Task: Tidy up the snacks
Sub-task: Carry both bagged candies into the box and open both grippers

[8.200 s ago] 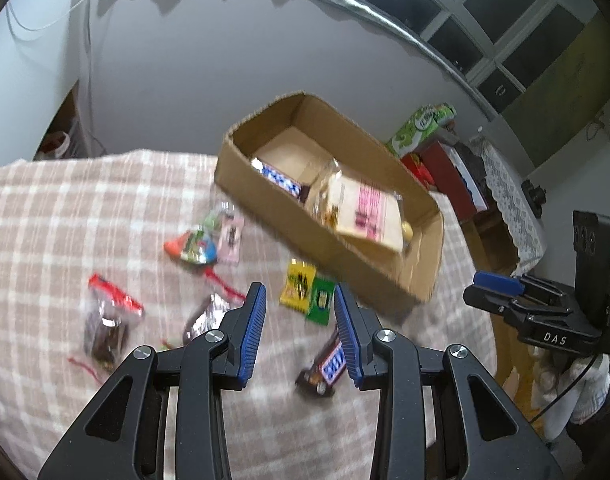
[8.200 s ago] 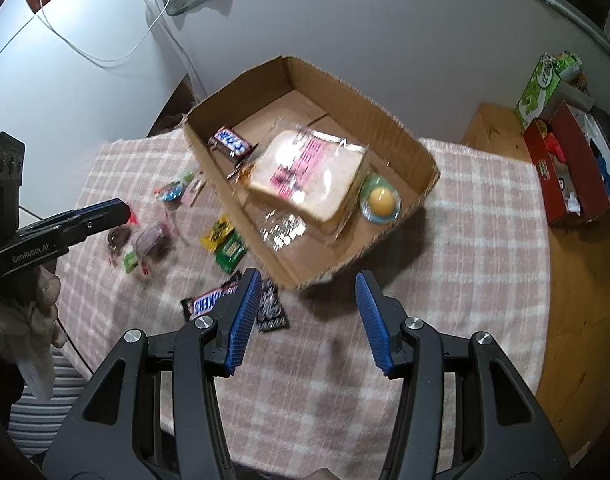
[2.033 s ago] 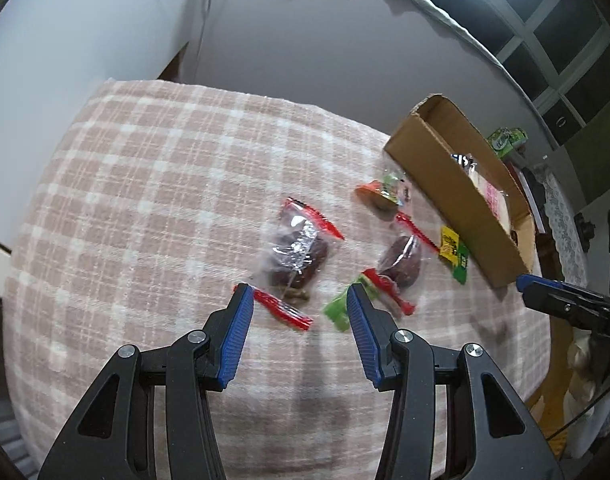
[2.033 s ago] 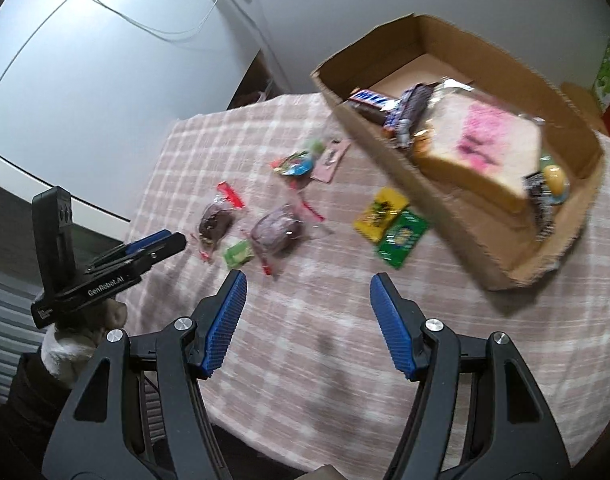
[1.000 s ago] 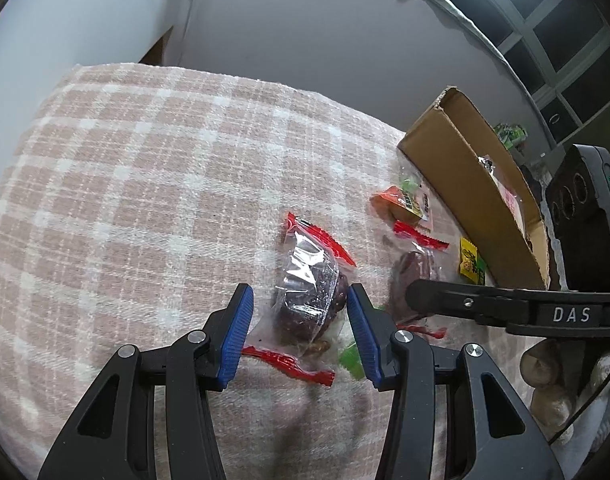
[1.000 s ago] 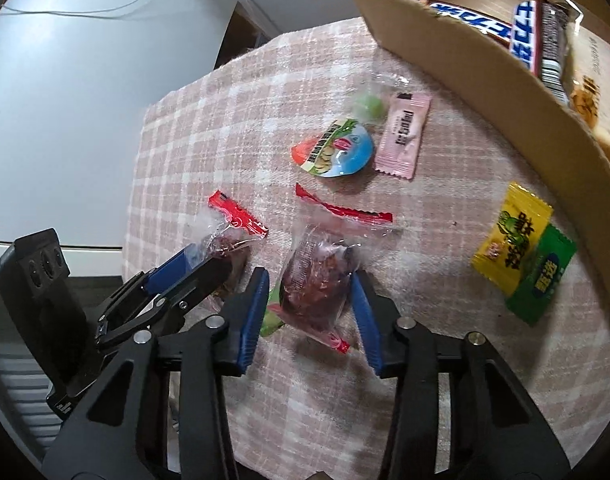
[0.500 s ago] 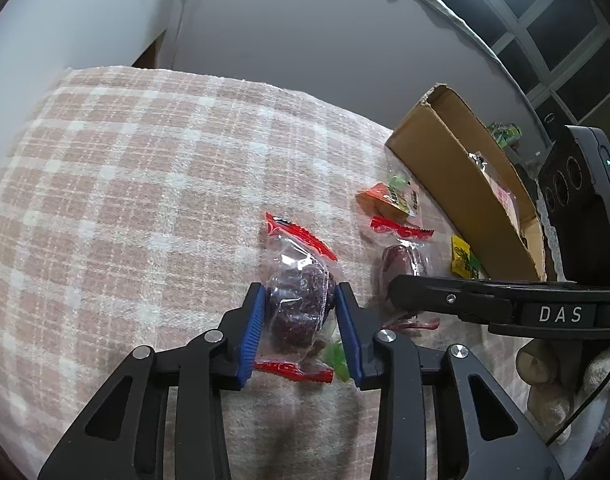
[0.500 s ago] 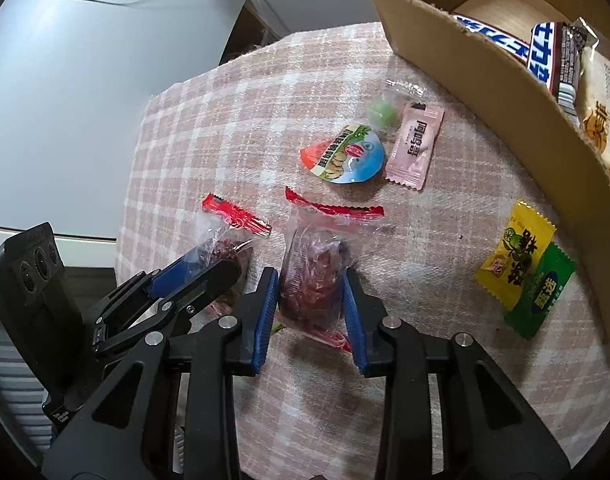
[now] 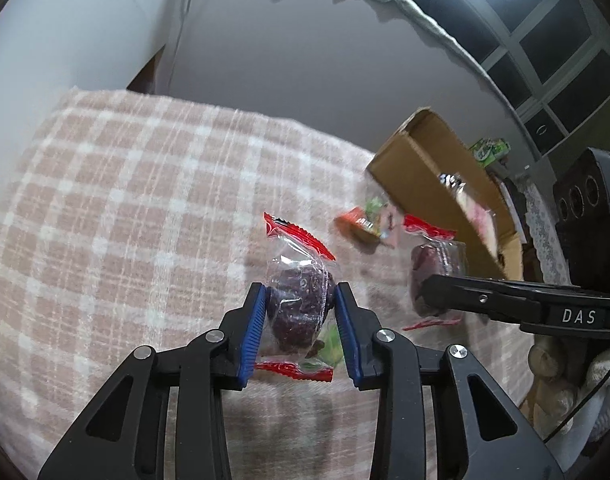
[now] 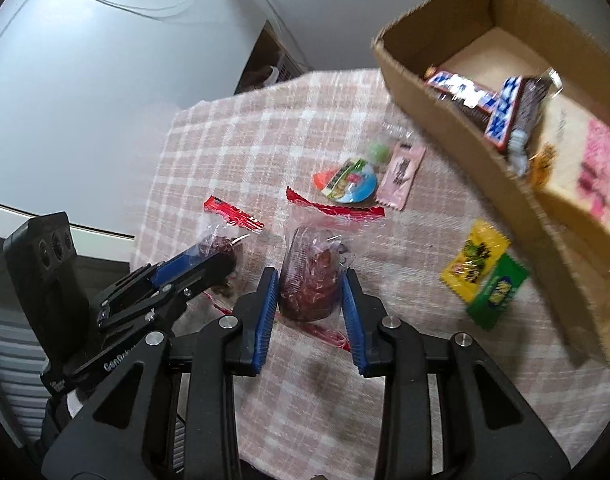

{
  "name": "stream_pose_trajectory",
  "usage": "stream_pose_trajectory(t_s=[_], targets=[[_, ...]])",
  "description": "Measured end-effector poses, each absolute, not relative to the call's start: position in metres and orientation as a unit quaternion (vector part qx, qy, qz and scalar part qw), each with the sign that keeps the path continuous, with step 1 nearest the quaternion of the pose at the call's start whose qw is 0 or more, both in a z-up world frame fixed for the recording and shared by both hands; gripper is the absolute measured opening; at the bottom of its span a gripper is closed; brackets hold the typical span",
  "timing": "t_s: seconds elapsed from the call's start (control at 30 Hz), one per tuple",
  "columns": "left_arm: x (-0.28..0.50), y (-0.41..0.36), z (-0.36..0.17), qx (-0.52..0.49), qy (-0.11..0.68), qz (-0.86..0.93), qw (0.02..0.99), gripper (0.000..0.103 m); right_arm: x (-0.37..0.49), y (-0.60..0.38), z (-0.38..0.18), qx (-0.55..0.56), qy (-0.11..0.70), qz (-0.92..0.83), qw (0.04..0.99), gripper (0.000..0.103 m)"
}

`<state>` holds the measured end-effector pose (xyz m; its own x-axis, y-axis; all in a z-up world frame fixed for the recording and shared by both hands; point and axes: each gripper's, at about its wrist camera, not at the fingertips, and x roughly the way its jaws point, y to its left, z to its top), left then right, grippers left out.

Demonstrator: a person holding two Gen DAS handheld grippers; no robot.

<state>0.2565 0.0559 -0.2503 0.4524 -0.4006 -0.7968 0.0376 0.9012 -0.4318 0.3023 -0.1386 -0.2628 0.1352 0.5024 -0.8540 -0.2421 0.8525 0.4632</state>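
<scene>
My left gripper [image 9: 299, 312] is shut on a clear, red-sealed packet of dark dried fruit [image 9: 299, 304]; it also shows in the right wrist view [image 10: 221, 246]. My right gripper [image 10: 309, 292] is shut on a second such packet [image 10: 313, 280], seen in the left wrist view [image 9: 433, 268] too. Both packets are held just above the pink checked tablecloth [image 9: 125, 220]. The open cardboard box [image 10: 445, 112] stands at the right with chocolate bars [image 10: 489, 100] and wrapped bread [image 10: 577, 184] inside.
On the cloth lie a round jelly cup [image 10: 351, 182], a pink sachet [image 10: 401, 174], a green sweet [image 10: 377, 151], a yellow packet [image 10: 475, 256] and a green packet [image 10: 497, 292]. A small green packet [image 9: 331, 346] lies under the left packet. A grey wall is behind.
Both grippers closed on their dried-fruit packets and have lifted them slightly off the cloth. The views have tilted up toward the box.
</scene>
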Motion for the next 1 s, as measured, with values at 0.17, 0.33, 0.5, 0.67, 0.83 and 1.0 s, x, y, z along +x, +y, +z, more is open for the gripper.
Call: stream_pose_trajectory(t_s=[0.17, 0.33, 0.5, 0.67, 0.83, 1.0], targets=[[0.265, 0.057, -0.235, -0.188, 0.49, -0.131, 0.841, 0.033, 0.304, -0.165, -0.237, 0.102, 0.591, 0.246, 0.761, 0.033], [0.277, 0.047, -0.219, -0.185, 0.475, -0.142, 0.848, 0.033, 0.314, -0.197, -0.207, 0.095, 0.572, 0.235, 0.78, 0.033], [0.298, 0.027, -0.202, -0.178, 0.458, -0.162, 0.856, 0.033, 0.334, -0.227, -0.184, 0.091, 0.555, 0.217, 0.798, 0.033], [0.321, 0.005, -0.189, -0.172, 0.445, -0.18, 0.86, 0.033, 0.354, -0.256, -0.166, 0.086, 0.542, 0.201, 0.811, 0.033], [0.339, -0.017, -0.185, -0.163, 0.439, -0.194, 0.862, 0.033, 0.376, -0.268, -0.167, 0.09, 0.544, 0.195, 0.811, 0.033], [0.357, -0.041, -0.185, -0.159, 0.438, -0.203, 0.861, 0.033, 0.4, -0.265, -0.178, 0.082, 0.549, 0.193, 0.809, 0.033]])
